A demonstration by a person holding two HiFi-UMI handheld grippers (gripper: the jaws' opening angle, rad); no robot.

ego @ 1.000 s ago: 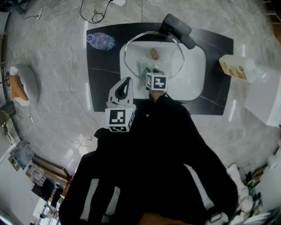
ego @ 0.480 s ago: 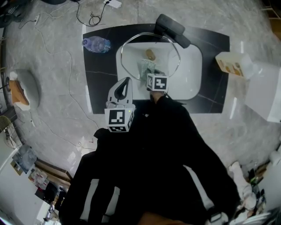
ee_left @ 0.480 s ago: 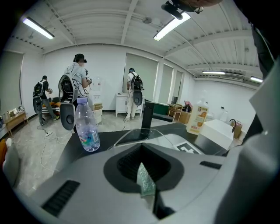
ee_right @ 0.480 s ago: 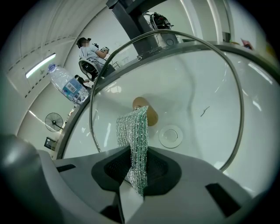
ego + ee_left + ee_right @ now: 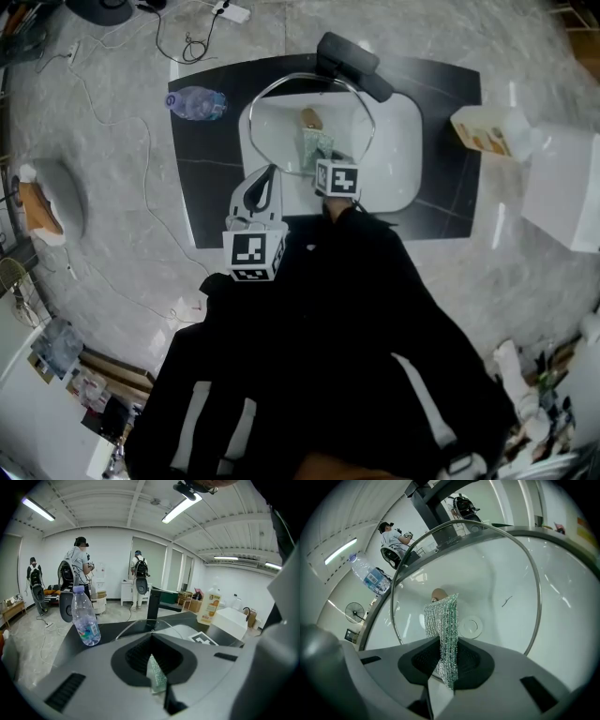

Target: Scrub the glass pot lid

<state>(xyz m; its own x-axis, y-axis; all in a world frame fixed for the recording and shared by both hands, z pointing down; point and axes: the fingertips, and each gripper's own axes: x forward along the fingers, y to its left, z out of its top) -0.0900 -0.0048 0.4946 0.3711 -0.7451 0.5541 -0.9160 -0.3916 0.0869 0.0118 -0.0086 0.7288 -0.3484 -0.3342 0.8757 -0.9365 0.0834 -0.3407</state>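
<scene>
The left gripper (image 5: 157,681) has its jaws pressed together on the near rim of the glass lid (image 5: 501,573), holding it tilted over the sink (image 5: 403,159). The lid reaches away ahead of those jaws. The right gripper (image 5: 445,667) is the nearer one for scrubbing: its jaws pinch a mesh cloth (image 5: 443,620) that stands up straight ahead of them. The lid's broad face lies just beyond the cloth, with the knob (image 5: 438,594) on the far side of the glass.

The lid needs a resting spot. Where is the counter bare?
Bare: black counter left of the sink, nearer than the water bottle; also between sink and detergent bottle. Crowded: the sink, with glass lid, faucet, left gripper, right gripper.
</scene>
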